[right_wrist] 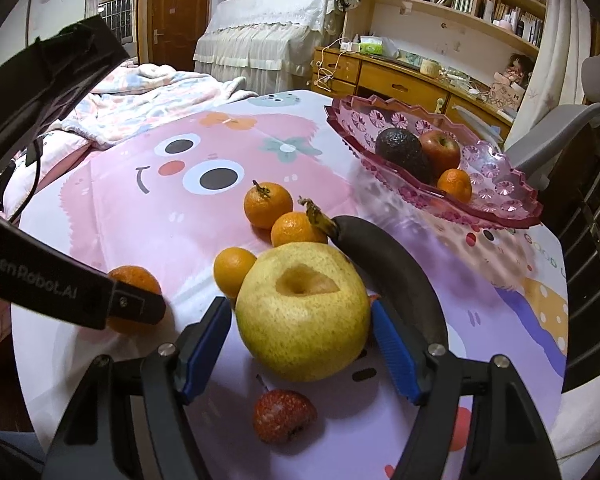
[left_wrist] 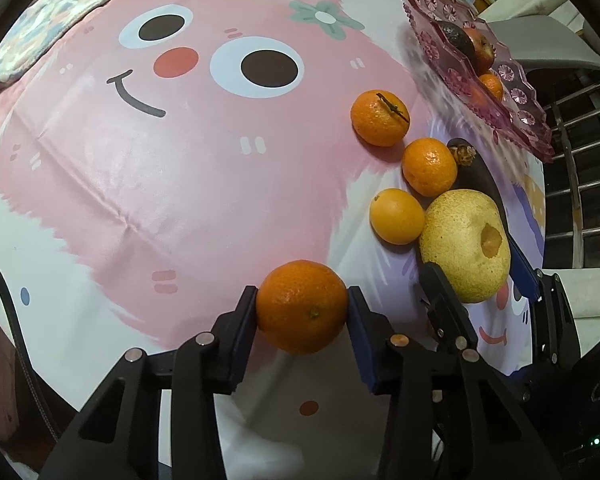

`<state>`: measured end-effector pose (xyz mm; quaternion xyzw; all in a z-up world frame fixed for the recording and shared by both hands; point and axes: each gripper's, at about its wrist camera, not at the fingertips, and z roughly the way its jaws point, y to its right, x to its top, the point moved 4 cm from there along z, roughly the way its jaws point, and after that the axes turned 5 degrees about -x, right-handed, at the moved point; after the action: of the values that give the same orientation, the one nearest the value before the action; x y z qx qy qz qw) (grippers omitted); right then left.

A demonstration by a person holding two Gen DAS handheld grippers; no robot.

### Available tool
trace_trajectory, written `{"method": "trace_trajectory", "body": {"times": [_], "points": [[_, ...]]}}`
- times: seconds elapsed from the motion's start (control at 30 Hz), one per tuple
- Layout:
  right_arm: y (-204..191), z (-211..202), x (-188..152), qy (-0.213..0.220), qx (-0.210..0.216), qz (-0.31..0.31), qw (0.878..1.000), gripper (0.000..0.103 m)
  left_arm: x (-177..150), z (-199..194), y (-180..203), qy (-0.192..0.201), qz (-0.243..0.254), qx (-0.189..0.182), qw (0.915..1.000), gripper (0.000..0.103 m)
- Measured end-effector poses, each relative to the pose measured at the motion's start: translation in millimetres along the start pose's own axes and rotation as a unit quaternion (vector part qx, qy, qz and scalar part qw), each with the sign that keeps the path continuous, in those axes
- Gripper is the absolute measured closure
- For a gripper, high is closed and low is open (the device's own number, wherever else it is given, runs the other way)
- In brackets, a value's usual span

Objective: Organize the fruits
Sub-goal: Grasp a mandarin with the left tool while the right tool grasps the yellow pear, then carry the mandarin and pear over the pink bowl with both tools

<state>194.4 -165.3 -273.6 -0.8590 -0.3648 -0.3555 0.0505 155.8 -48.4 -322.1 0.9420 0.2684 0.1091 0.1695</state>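
Left gripper (left_wrist: 302, 310) clamps a mandarin (left_wrist: 302, 306), blue pads pressed on both sides, fruit sitting on the tablecloth (left_wrist: 140, 200). No earlier frame to compare. Skin pebbly, small stem dimple facing the camera.

Right gripper (right_wrist: 302, 330) straddles a big yellow pear (right_wrist: 303, 312); jaws spread, a sliver of gap shows at the left pad, the right pad is very close to the skin, contact there unclear. Not gripping yet as far as visible. Pear is rough, speckled, with a scooped hollow on top.

Crowding around the pear: a blackened banana (right_wrist: 392, 268) lies just behind and right of it, dry stem up, running alongside the right finger. A smooth small orange (right_wrist: 233, 266) touches the pear's left side. Two more mandarins (right_wrist: 268, 205) and (right_wrist: 296, 229) sit behind, one with a woody stem. A red strawberry-like fruit (right_wrist: 284, 416) lies on the cloth between the right gripper's fingers, close to the camera.

Pink plastic tray (right_wrist: 500, 196), scalloped rim, moulded flower pattern, translucent, stands at the far right of the table. Inside: dark avocado (right_wrist: 404, 152), red apple (right_wrist: 440, 148), small mandarin (right_wrist: 455, 185).

Tablecloth is glossy, creased, printed with a pink cartoon face. Rumpled blanket (right_wrist: 140, 92) beyond the table edge.
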Motion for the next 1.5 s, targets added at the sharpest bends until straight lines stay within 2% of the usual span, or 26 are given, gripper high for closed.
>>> {"method": "trace_trajectory", "body": {"times": [0.1, 0.2, 0.57, 0.77, 1.0, 1.23, 1.37, 1.5], "points": [[0, 1, 0, 0.000, -0.004, 0.000, 1.000, 0.033, -1, -2, 0, 0.001, -0.003, -0.007, 1.0000, 0.062], [0, 1, 0, -0.001, -0.003, -0.001, 1.000, 0.033, 2, -9, 0, 0.007, -0.007, -0.031, 0.9995, 0.062], [1, 0, 4, -0.030, 0.006, 0.015, 0.999, 0.035, 32, -47, 12, 0.049, 0.021, -0.047, 0.9975, 0.062], [0, -15, 19, -0.027, 0.012, 0.029, 0.999, 0.035, 64, -69, 22, 0.064, 0.032, -0.067, 0.9951, 0.062], [12, -44, 56, 0.005, 0.012, 0.062, 0.998, 0.035, 111, -87, 40, 0.085, 0.070, -0.078, 0.9909, 0.062], [40, -57, 92, 0.036, -0.023, 0.102, 0.994, 0.034, 151, -99, 72, 0.104, 0.112, -0.105, 0.9826, 0.062], [62, -55, 106, 0.047, -0.048, 0.135, 0.989, 0.034, 169, -100, 94, 0.113, 0.138, -0.131, 0.9752, 0.062], [81, -48, 114, 0.051, -0.077, 0.163, 0.982, 0.034, 183, -95, 114, 0.118, 0.164, -0.141, 0.9691, 0.062]]}}
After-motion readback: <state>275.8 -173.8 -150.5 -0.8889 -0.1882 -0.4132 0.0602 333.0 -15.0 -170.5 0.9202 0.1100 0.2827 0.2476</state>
